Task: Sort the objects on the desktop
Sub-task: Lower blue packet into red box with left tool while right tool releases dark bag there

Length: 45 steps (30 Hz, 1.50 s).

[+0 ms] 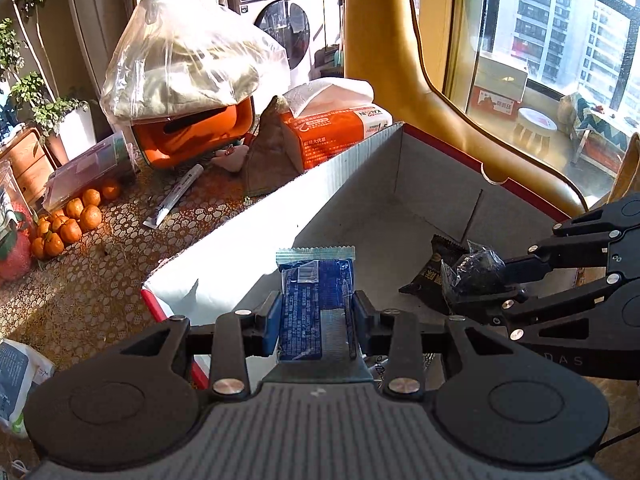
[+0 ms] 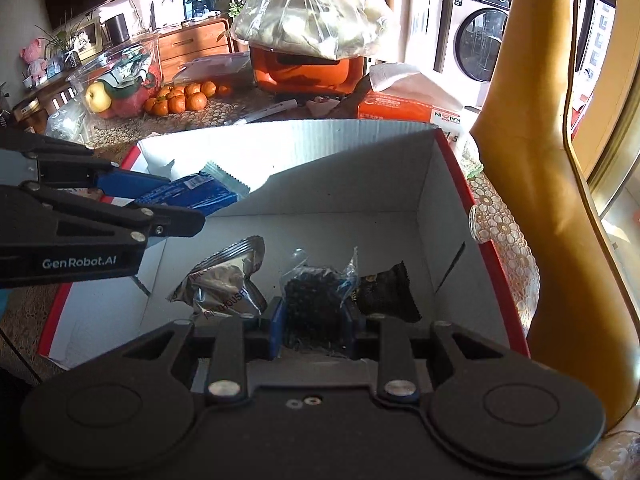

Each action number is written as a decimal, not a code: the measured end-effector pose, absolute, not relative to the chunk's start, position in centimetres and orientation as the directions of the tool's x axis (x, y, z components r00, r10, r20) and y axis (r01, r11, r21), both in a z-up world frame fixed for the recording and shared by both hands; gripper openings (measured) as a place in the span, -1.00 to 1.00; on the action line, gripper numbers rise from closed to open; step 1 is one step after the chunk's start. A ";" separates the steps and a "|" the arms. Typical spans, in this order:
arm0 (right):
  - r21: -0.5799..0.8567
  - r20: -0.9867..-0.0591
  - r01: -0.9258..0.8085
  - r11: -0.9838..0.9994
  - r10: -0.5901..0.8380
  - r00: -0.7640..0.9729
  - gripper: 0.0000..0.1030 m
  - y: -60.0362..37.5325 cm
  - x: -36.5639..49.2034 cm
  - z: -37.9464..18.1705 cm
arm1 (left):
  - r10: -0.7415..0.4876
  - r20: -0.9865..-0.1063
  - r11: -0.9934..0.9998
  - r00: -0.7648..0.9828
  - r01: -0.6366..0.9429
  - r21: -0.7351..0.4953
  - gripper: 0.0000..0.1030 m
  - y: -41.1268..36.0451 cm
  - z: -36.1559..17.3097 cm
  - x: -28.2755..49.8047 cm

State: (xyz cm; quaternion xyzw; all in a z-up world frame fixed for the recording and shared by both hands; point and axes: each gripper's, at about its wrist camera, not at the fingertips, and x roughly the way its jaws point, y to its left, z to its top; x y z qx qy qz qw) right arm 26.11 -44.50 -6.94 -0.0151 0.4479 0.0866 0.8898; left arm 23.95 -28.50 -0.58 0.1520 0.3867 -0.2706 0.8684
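Left wrist view first: the blue snack packet (image 1: 316,304) sits upright between the blue pads of the left gripper (image 1: 316,316), clamped on both sides, its crimped top edge poking out past the fingertips. It hangs over the near edge of the cardboard box (image 1: 360,184), which lies open with white walls and a red outer rim.

Over on the right, the right gripper (image 1: 486,284) comes in from the side, and it is closed on a clear bag of dark bits (image 1: 478,270). The right wrist view confirms it: that bag (image 2: 316,300) is pinched between the pads of the right gripper (image 2: 316,320), low inside the box (image 2: 352,184). Just beside it on the box floor lies a black wrapper (image 2: 386,292), touching or nearly touching the bag, and on the other side a crumpled silver foil packet (image 2: 224,280). The left gripper (image 2: 188,208) reaches across the box's far-left corner with the blue packet (image 2: 192,194) in its grip.

Around the box the table is crowded. A tissue pack (image 1: 336,136) in orange wrapping stands against the box's far wall, an orange appliance (image 1: 192,136) sits under a big plastic bag (image 1: 188,60), a pile of tangerines (image 1: 68,220) lies off to the left, and a pen-like tube (image 1: 174,196) lies on the patterned tablecloth (image 1: 100,280).
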 end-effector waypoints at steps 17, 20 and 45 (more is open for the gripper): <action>0.066 -0.871 -0.199 0.978 0.154 0.466 -0.45 -44.9 28.4 -9.5 | -0.241 -0.838 0.793 0.490 0.597 0.121 -0.32 -31.5 -3.3 27.5; 0.067 -0.878 -0.206 0.976 0.156 0.452 -0.45 -44.8 28.5 -9.7 | -0.227 -0.849 0.787 0.476 0.604 0.128 -0.32 -31.8 -3.7 27.6; 0.067 -0.894 -0.209 0.976 0.152 0.421 -0.12 -44.4 28.7 -10.1 | -0.230 -0.877 0.777 0.422 0.622 0.096 -0.19 -32.2 -4.7 28.0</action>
